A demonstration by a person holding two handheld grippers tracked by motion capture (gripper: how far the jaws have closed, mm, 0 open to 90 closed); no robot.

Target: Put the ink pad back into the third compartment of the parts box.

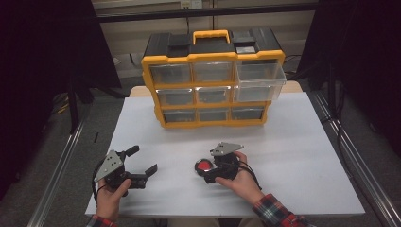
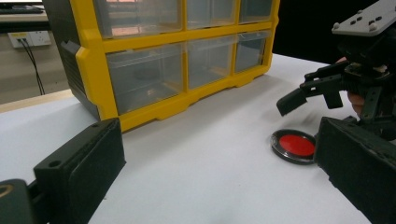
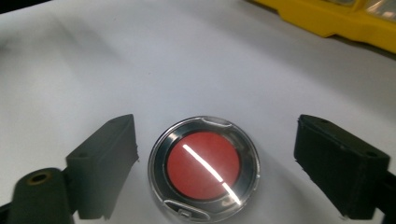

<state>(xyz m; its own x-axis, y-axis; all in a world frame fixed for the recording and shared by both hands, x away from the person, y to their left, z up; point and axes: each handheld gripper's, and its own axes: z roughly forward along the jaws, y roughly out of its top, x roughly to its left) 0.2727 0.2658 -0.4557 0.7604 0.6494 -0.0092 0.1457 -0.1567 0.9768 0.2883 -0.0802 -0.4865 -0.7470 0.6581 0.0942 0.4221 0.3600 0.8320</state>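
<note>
Where the right claw (image 1: 204, 171) leans over it, the round red disc in its clear case (image 1: 204, 166) is half hidden from above; the right gripper view shows it flat on the white bench (image 1: 293, 156), between the two jaws and touched by neither, a streak of glare across its red face. Right claw: jaws apart, holding nothing. Left claw (image 1: 142, 161): jaws apart, empty, near the left front of the bench, well apart from the disc. No writing can be read on the disc or case. Far centre: yellow and black drawer cabinet (image 1: 213, 80) with carry handle, nine clear drawers, contents too dim to make out; the top right drawer (image 1: 260, 80) stands pulled out. A small label on the cabinet's black top is illegible. Plaid sleeve (image 1: 276, 213) cut off at the near edge.
</note>
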